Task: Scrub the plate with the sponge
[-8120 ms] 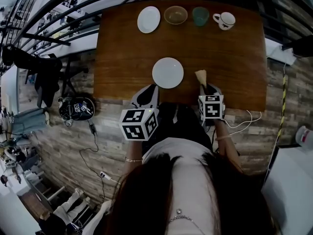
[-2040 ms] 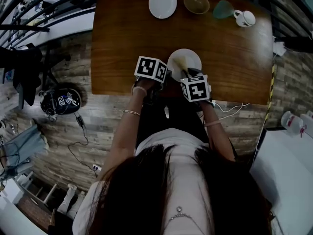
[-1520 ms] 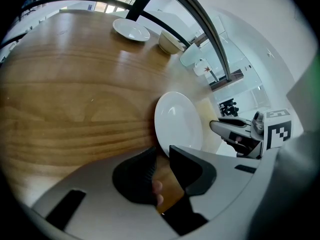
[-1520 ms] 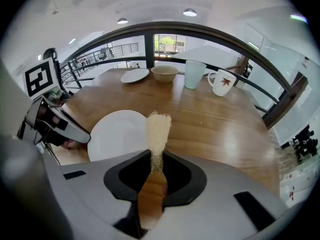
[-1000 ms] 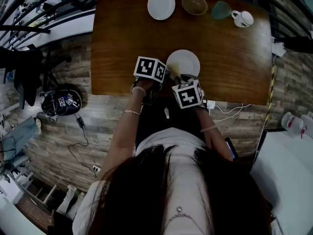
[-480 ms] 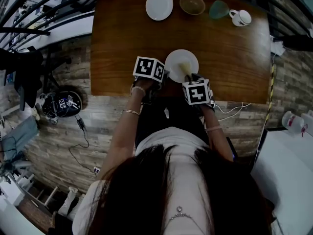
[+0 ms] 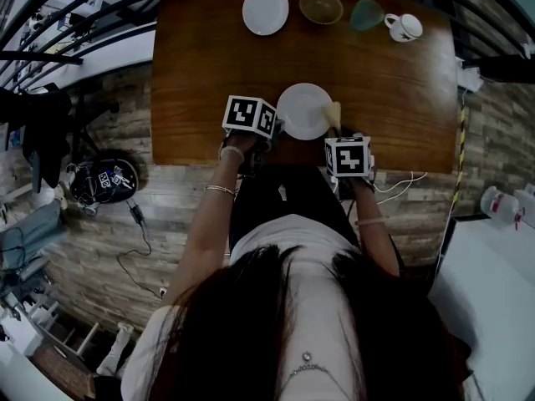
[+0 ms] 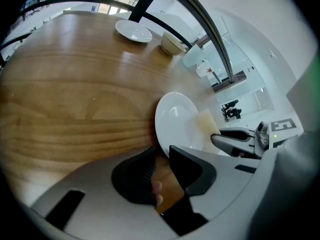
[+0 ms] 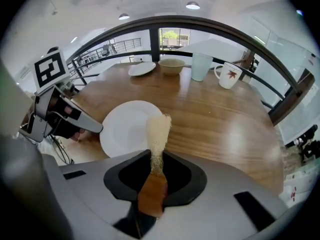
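A white plate [image 7: 301,109] lies on the wooden table [image 7: 209,65] near its front edge. My left gripper [image 7: 273,129] is shut on the plate's left rim [image 8: 161,143]; the thin rim runs into the narrow gap of the left gripper [image 8: 161,156]. My right gripper [image 7: 337,132] is shut on a pale yellow sponge [image 7: 333,114], which stands upright between its jaws. The sponge [image 9: 158,131] rests at the right edge of the plate [image 9: 125,129]. In the left gripper view the sponge [image 8: 207,124] lies on the plate's right side.
Along the table's far edge stand a second white plate [image 7: 265,9], a tan bowl [image 7: 321,7], a teal cup [image 7: 366,13] and a white mug [image 7: 404,26]. Both grippers work just beyond the table's front edge. Cables lie on the floor below.
My right gripper has carried the sponge rightwards across the plate, from its near-left part to its right edge. The left gripper and the plate have kept still.
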Tool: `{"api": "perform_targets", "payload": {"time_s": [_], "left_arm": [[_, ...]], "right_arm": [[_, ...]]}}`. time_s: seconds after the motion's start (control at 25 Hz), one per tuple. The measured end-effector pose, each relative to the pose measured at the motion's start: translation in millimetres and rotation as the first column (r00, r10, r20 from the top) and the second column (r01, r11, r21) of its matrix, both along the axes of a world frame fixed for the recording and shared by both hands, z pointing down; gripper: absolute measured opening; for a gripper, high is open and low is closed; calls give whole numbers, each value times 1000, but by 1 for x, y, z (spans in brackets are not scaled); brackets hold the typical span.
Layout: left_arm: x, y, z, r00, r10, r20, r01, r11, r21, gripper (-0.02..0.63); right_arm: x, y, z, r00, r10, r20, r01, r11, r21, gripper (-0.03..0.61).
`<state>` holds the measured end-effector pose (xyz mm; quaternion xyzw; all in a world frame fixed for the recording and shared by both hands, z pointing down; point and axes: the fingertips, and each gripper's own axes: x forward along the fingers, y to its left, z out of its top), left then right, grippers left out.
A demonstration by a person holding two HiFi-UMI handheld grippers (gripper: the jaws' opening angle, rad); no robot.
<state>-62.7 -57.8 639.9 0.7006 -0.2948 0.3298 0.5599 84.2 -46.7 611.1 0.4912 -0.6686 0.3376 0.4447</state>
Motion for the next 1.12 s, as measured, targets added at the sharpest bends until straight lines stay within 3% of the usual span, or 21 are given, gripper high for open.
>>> {"api": "perform_targets", "payload": {"time_s": [0.28, 0.56, 0.76, 1.12], "left_arm": [[0, -1, -1, 1000, -27, -4, 27, 1000, -6, 91], [-2, -2, -1, 999, -41, 2, 41, 999, -6, 91], [0, -1, 0, 1000, -28, 7, 28, 1000, -9, 91], [0, -1, 0, 1000, -19, -2, 19, 999, -29, 91]], "right_arm": [[-60, 24, 3, 978, -210, 20, 210, 977, -32, 87], [-108, 32, -1, 956, -267, 125, 274, 961, -44, 87], [-101, 30, 2, 962, -241, 128, 249, 967, -49, 87], [-24, 25, 7, 998, -39, 51, 44, 994, -99, 87]]}}
